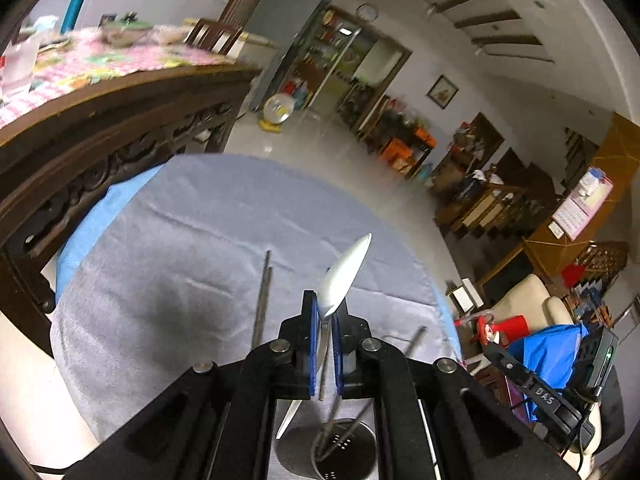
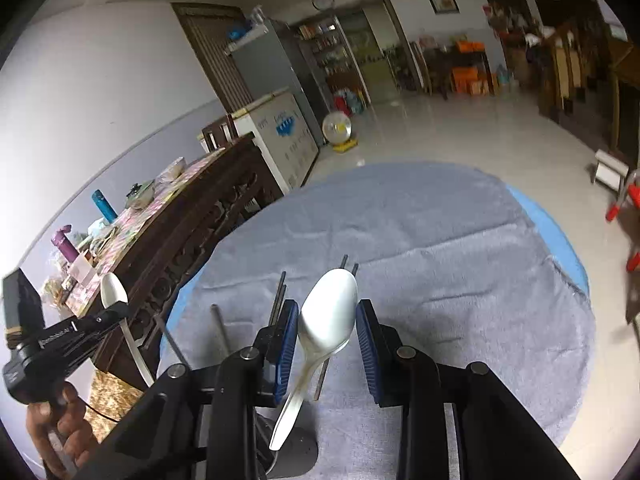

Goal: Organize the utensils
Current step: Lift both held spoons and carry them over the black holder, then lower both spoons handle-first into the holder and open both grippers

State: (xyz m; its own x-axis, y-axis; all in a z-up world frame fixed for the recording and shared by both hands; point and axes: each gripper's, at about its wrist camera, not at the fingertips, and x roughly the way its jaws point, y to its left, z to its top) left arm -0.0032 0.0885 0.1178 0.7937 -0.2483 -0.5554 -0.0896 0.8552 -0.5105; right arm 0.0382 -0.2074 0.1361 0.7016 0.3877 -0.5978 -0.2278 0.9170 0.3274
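Grey towelling cloth (image 2: 440, 240) covers the round table, with a light blue cover (image 2: 556, 232) showing at its edge beyond the right gripper (image 2: 327, 344). That right gripper's blue-padded jaws stand partly apart with a white plastic spoon (image 2: 330, 312) between them; the bowl rises past the fingertips and the handle slants down and back toward the camera, but I cannot tell whether the pads actually press on it, since a gap shows on the right side. Just beneath and behind this gripper sits a perforated metal utensil holder (image 2: 292, 452), its rim partly hidden by the black frame. Thin dark metal chopsticks (image 2: 280, 296) lie on the cloth just ahead of the fingertips and to their left. Off to the far left, a hand (image 2: 56, 432) grips the handle of the left gripper (image 1: 325, 320), which carries a second white plastic spoon (image 1: 344, 276). Seen from the left gripper's own camera, its jaws are clenched tight on that spoon's neck, the bowl sticking up edge-on beyond the fingertips and the handle passing back between the pads. Below this gripper the holder's holed floor (image 1: 340, 444) shows, with metal sticks leaning inside it.
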